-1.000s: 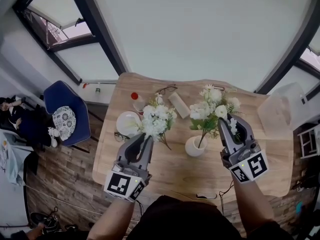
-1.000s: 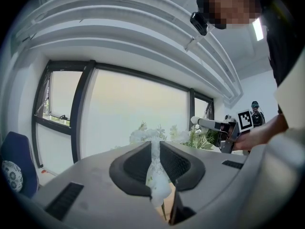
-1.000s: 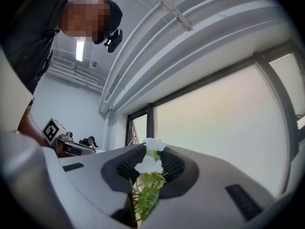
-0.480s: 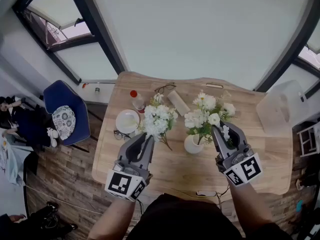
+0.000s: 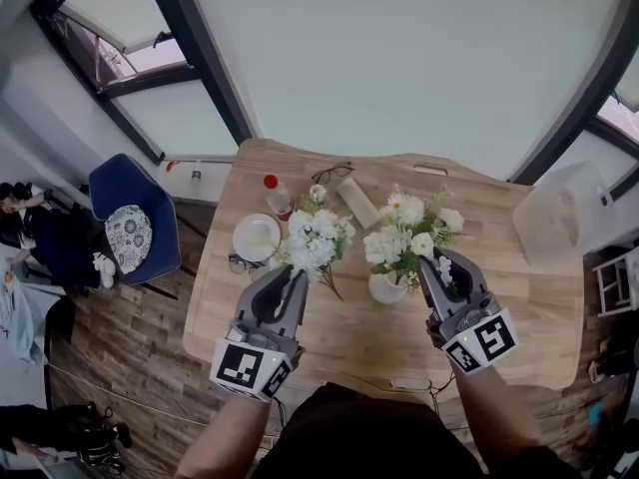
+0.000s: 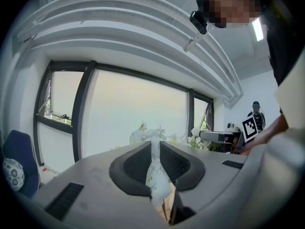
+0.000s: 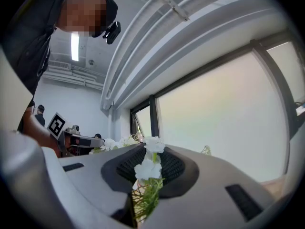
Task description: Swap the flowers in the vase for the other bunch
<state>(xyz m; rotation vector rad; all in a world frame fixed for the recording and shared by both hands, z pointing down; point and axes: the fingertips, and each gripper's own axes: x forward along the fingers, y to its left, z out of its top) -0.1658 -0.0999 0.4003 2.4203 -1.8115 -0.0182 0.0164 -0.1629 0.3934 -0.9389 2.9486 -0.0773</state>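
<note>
My left gripper (image 5: 291,285) is shut on the stems of an all-white flower bunch (image 5: 318,239), held above the wooden table (image 5: 519,337). In the left gripper view the white stem wrap (image 6: 155,171) is pinched between the dark pads (image 6: 136,163). To its right, my right gripper (image 5: 436,267) is shut on a second bunch (image 5: 404,236) of white blooms with green leaves. That bunch's stems reach down into the mouth of the small white vase (image 5: 387,287). The right gripper view shows white blossoms and green stems (image 7: 148,168) between the jaws.
Behind the bunches lie a white plate (image 5: 256,238), a red-capped bottle (image 5: 275,196), glasses (image 5: 332,176) and a beige block (image 5: 357,204). A clear plastic bin (image 5: 559,223) stands at the table's right. A blue chair (image 5: 135,218) stands left of the table.
My right gripper has sunk with its leafy bunch, which now sits lower and closer over the vase. The left gripper and its white bunch have stayed put.
</note>
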